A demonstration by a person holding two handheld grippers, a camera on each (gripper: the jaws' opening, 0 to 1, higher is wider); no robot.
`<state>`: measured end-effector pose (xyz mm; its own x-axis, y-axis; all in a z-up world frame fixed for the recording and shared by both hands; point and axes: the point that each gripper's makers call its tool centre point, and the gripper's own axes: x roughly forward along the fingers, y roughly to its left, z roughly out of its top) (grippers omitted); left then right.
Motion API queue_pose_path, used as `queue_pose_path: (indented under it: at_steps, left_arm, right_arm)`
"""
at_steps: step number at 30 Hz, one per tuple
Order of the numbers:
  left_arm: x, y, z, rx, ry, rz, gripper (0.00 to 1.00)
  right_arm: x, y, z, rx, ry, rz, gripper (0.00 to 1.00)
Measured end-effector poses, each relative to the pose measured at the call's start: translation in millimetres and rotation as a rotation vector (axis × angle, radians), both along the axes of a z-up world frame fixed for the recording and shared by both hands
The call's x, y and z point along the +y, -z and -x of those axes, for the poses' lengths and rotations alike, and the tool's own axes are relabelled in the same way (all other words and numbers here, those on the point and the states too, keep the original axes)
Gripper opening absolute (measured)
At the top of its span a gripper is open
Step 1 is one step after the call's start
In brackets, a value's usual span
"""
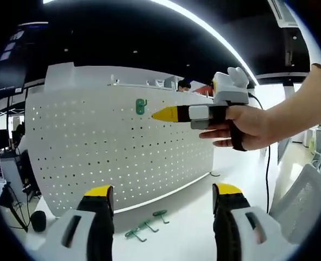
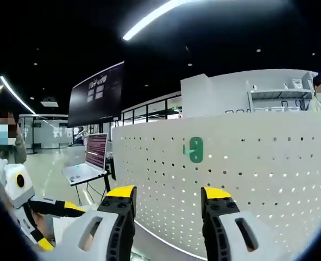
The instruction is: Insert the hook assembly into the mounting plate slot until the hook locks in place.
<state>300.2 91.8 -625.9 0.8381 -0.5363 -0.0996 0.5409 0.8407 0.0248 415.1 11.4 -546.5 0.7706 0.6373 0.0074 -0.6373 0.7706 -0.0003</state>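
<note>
Now | green hook (image 2: 195, 149) already sits on the white pegboard (image 1: 122, 157), upper area | right gripper (image 2: 168, 198) hangs just off it, jaws spread, empty | left gripper (image 1: 163, 198) spread, held back to frame board | spare green hooks (image 1: 147, 223) lie on table (image 1: 193, 217) below.

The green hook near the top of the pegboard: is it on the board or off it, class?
On. The green hook sits flat against the pegboard; both grippers stand apart from it, jaws open and empty. Whether it is locked, cannot tell.
</note>
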Motion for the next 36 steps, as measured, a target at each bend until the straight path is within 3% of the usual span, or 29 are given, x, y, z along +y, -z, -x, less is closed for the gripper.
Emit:
queue_pose_path:
  at_steps: [15, 36]
  left_arm:
    - [5, -2.1, -2.1, -0.003, -0.020, 0.006, 0.77]
    - [16, -5.1, -3.8, -0.011, -0.040, 0.015, 0.79]
  right_arm:
    - [-22, 18.2, 29, 0.006, -0.005, 0.054, 0.51]
    - [-50, 46.0, 65, 0.048, 0.010, 0.057, 0.56]
